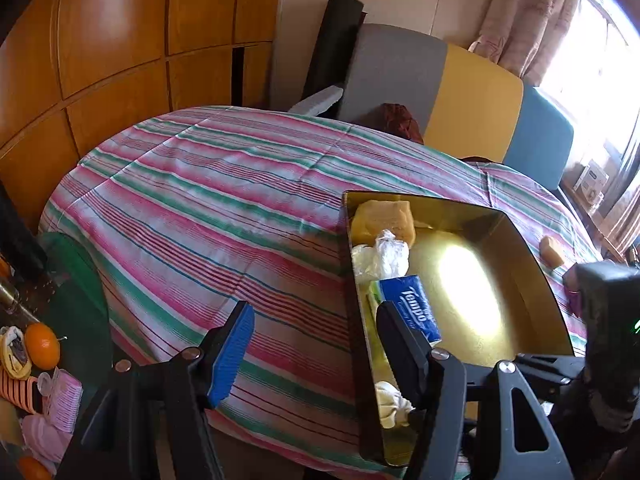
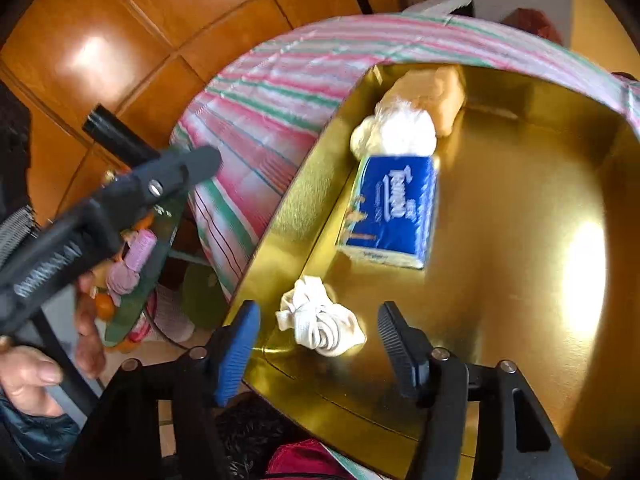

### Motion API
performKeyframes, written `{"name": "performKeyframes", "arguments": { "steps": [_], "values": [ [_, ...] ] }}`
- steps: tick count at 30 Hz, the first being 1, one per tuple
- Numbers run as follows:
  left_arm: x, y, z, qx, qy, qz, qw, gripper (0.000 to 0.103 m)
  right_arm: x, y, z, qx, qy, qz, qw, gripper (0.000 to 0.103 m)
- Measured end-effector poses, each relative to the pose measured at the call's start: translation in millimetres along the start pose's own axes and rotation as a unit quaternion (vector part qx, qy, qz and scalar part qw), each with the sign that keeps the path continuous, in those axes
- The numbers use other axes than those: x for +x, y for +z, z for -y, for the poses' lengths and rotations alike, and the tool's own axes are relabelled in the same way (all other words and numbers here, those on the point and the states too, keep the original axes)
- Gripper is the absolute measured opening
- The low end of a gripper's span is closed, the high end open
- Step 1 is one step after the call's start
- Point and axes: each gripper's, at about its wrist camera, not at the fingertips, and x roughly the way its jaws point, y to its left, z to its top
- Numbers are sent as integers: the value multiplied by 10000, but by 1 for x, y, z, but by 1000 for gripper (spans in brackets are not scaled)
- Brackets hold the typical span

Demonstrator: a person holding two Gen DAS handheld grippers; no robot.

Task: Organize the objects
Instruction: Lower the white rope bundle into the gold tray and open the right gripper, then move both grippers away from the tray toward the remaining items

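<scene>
A shiny gold box point(image 1: 520, 248) point(image 2: 520, 92) sits on the striped cloth point(image 1: 208, 200). In it lie a yellow block point(image 1: 384, 220) point(image 2: 436, 96), a white plastic bundle point(image 1: 384, 258) point(image 2: 400, 128), a blue Tempo tissue pack point(image 1: 412, 304) point(image 2: 394, 212) and a white knotted cloth point(image 1: 390, 402) point(image 2: 320, 324). My left gripper point(image 1: 316, 344) is open, straddling the box's left wall, with its black finger over the tissue pack. My right gripper point(image 2: 320, 340) is open above the box's near corner. The knotted cloth lies loose on the floor between its fingertips.
A second orange block point(image 1: 552, 252) lies on the cloth right of the box. A green glass side table point(image 1: 80, 280) at the left holds oranges point(image 1: 42, 346) and pink items. A grey, yellow and blue sofa point(image 1: 472, 100) stands behind. A hand point(image 2: 28, 372) grips the left tool.
</scene>
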Motion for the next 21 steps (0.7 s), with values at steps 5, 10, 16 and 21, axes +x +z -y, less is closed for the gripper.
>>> {"name": "performKeyframes", "arguments": {
  "steps": [5,10,16,21],
  "values": [
    [-11,2,16,254,32,170,9995,64,-36,-5,5,42,-242,486,9985,63],
    [-25,5,40,656,-38,374,9971,64,-85,-16,21,144,-704,1068,9917,66],
    [-28,8,75,1017,-251,356,9939,64,-144,-40,68,619,-1366,1543,9766,73],
    [-24,5,107,1354,-416,235,9896,64,-193,-68,118,1180,-1925,1794,9575,82]
  ]
}}
